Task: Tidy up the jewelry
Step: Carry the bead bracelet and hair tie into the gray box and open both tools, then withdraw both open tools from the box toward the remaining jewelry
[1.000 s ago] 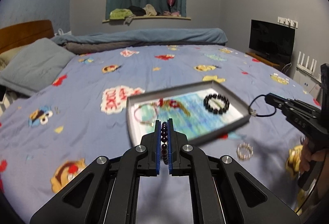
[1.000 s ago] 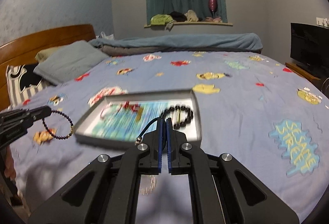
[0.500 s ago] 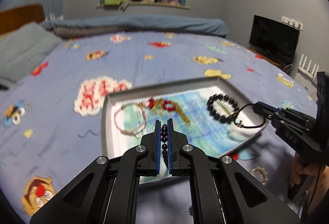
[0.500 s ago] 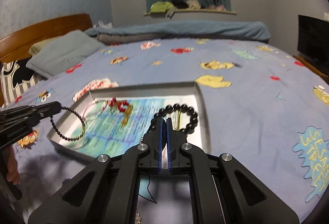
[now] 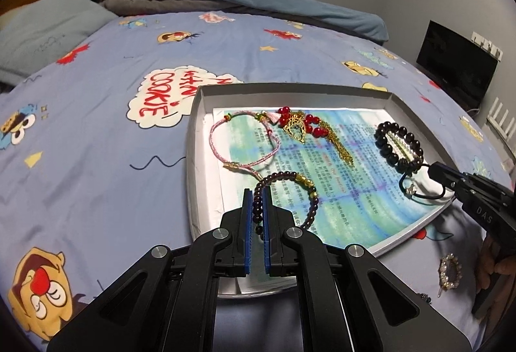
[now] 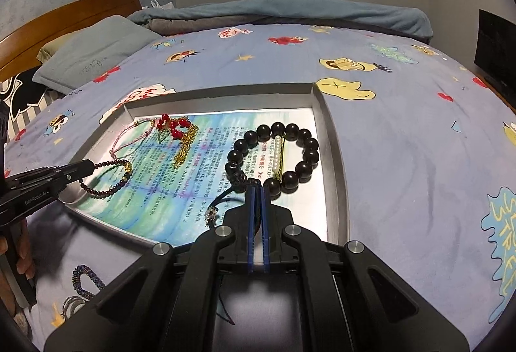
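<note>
L gripper [image 5: 257, 195] is clamped nearly shut on a dark-red bead bracelet [image 5: 290, 190], whose loop is laid over the printed sheet at approx. 6 o'clock in the grey tray [image 5: 290, 89]. R gripper [image 6: 257, 192] is closed tight on a black cord bracelet [image 6: 222, 200], draped at the tray's 4 o'clock just beside the big black-bead bracelet [image 6: 274, 155]. A rhinestone ring [image 5: 450, 271] is left on the bedsheet [image 5: 96, 158] outside the tray.
</note>
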Demonstrator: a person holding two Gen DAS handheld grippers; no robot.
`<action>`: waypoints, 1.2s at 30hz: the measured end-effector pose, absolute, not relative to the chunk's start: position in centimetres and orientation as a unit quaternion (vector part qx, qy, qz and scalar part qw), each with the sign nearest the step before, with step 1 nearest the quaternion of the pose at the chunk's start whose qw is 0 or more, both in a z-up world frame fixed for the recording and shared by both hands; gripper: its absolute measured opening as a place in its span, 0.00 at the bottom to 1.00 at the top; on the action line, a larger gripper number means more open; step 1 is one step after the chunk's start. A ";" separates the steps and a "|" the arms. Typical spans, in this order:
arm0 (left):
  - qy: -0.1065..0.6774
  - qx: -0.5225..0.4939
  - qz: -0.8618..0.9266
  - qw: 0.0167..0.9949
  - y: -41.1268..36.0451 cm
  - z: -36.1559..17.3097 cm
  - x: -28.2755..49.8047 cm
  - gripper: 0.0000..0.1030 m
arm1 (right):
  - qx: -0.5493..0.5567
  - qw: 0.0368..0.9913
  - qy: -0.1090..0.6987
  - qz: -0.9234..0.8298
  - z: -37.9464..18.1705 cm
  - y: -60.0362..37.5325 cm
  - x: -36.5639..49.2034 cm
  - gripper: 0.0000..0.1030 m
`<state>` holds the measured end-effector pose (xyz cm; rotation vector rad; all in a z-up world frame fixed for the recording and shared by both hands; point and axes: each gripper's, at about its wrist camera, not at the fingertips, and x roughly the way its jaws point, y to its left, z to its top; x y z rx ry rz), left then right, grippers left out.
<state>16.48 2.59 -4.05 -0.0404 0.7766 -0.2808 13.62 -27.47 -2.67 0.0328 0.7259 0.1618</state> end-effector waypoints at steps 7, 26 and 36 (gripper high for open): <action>0.382 -0.007 -0.131 0.915 2.1 -4.4 16.4 0.07 | 0.014 0.931 0.357 0.079 -3.0 -27.3 13.6 0.04; 0.352 0.036 -0.102 0.930 0.7 -3.3 15.2 0.68 | 0.020 0.939 0.336 0.077 -2.2 -27.6 12.8 0.52; 0.339 0.037 -0.091 0.936 0.5 -1.9 13.8 0.88 | 0.047 0.948 0.304 0.076 -0.4 -28.4 11.4 0.95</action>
